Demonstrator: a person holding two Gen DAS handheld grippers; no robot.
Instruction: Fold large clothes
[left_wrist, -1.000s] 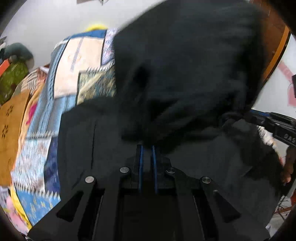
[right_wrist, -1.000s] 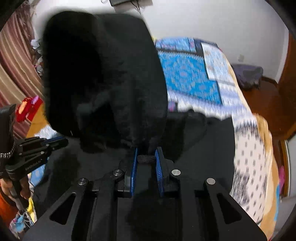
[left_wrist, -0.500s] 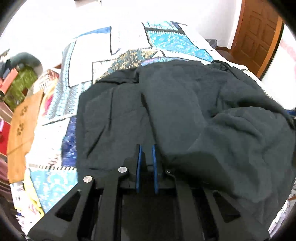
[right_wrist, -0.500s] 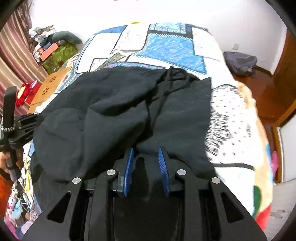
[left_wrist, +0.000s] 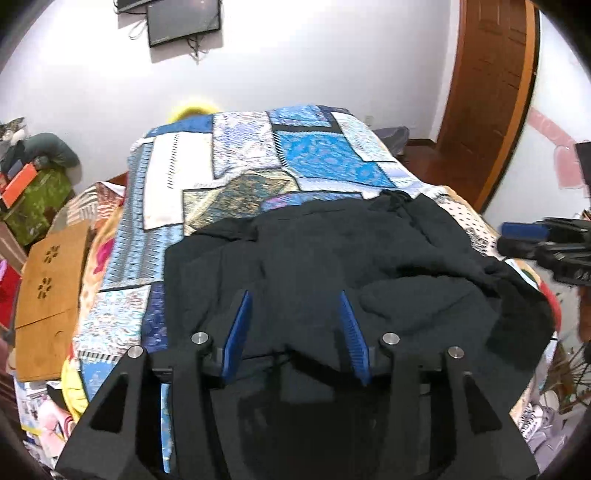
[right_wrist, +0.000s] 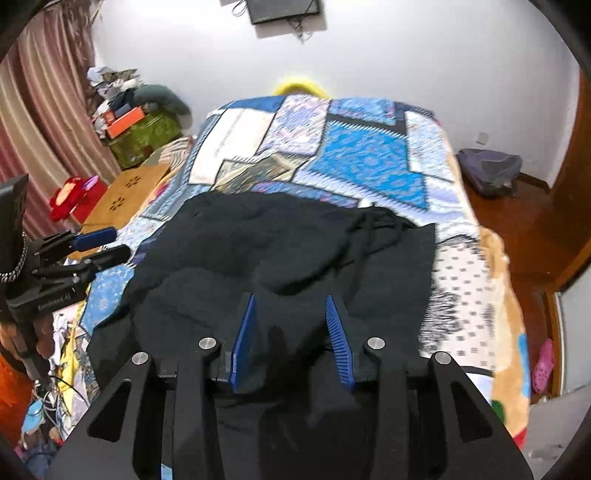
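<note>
Black garment (left_wrist: 332, 258) lies spread and rumpled on the patchwork quilt (left_wrist: 258, 155), near end of the bed, its edge hanging over the side. Left gripper (left_wrist: 293, 306) has just been opening, jaws apart, nothing between them. Right gripper (right_wrist: 290, 310) likewise has just been opening, jaws parted and empty above the cloth.

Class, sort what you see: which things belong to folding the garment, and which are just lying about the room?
Job: black garment; patchwork bedspread under it; left tongs and right tongs, open, nothing between.

Lying about: wall screen; orange box; wooden board; pink shoe.
</note>
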